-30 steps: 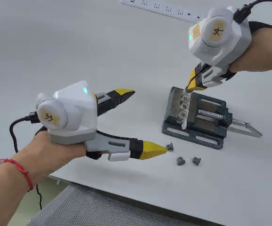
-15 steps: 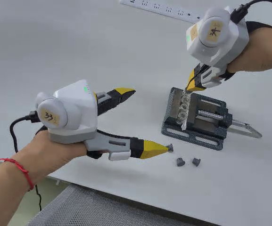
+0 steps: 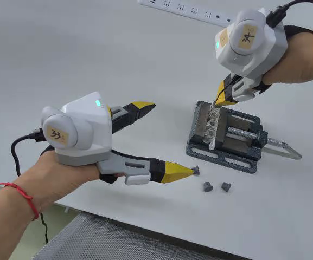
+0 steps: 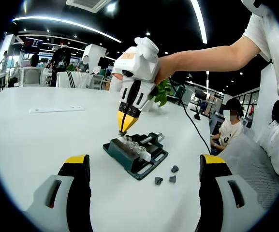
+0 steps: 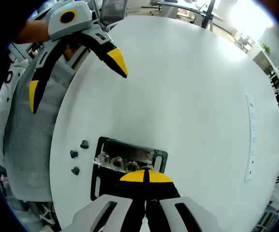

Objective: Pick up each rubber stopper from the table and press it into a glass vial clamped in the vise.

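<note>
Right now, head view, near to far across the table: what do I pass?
rubber stoppers → vise → power strip

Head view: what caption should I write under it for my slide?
Open left gripper hovers by three rubber stoppers; shut right gripper points down at glass vials in the vise.
</note>
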Available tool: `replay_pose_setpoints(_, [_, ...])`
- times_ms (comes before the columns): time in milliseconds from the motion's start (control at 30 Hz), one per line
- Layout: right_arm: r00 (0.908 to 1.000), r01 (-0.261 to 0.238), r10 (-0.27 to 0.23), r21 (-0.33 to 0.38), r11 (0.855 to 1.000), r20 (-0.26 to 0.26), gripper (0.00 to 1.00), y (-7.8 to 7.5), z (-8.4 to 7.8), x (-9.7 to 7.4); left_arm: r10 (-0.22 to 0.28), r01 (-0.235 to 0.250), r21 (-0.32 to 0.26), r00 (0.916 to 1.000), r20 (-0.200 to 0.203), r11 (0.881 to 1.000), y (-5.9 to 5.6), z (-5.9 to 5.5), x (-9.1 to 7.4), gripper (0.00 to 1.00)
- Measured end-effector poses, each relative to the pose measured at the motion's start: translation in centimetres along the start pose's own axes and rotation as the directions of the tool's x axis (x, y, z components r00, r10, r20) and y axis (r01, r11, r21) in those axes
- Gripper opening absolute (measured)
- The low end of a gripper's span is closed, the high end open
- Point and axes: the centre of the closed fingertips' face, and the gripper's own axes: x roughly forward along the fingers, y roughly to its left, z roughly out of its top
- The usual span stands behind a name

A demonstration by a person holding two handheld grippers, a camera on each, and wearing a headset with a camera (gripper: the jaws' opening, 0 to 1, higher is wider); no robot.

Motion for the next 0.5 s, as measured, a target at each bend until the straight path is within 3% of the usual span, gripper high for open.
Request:
replay_pose_setpoints(300, [1.0, 0.002, -0.002, -0.005, 1.0, 0.005, 0.0, -0.23, 0.1, -0.06, -0.003, 0.003, -0.001, 1.0, 0.004, 1.0, 0.05, 0.15, 0.23, 0.93])
replay_pose_setpoints(500, [0.9972, 0.041, -0.041, 0.008, 0.999, 0.062, 0.0, -0.48, 0.06, -0.04, -0.003, 0.003, 0.001, 1.0, 0.006, 1.0, -0.16, 0.3, 0.27, 0.93])
